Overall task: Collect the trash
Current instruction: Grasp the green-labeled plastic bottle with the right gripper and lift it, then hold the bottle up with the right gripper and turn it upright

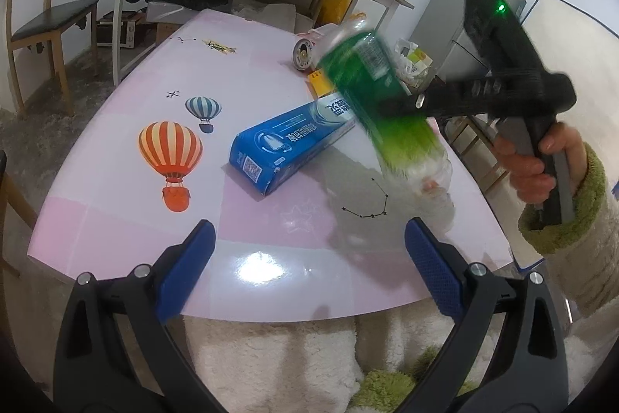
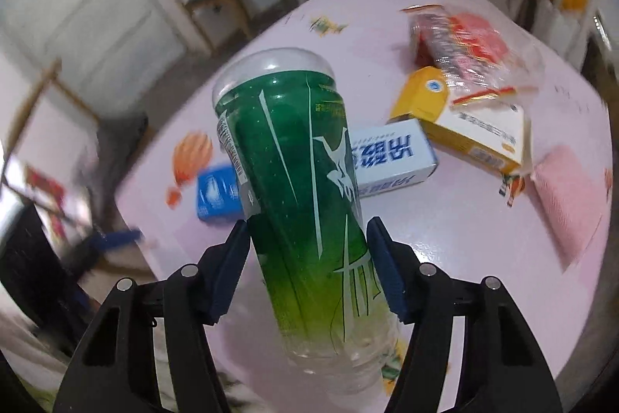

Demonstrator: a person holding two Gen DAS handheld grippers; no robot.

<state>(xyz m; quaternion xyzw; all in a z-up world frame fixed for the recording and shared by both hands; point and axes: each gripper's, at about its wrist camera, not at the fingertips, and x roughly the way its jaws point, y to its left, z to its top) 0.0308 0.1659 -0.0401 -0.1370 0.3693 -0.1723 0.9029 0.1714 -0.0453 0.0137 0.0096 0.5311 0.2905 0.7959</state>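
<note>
Right claw (image 2: 307, 269) is clamped on green-labelled plastic bottle (image 2: 298, 180), held above pink table (image 1: 271, 72), over blue toothpaste box (image 1: 290, 146). Left claw (image 1: 309, 269) is held open, empty.

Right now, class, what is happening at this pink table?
A person is clearing trash with a tool in each hand. The right tool is shut on a green plastic bottle, held above the table. The left tool hangs open and empty near the table's edge. A blue box, a yellow box and a plastic-wrapped packet lie on the table.
</note>
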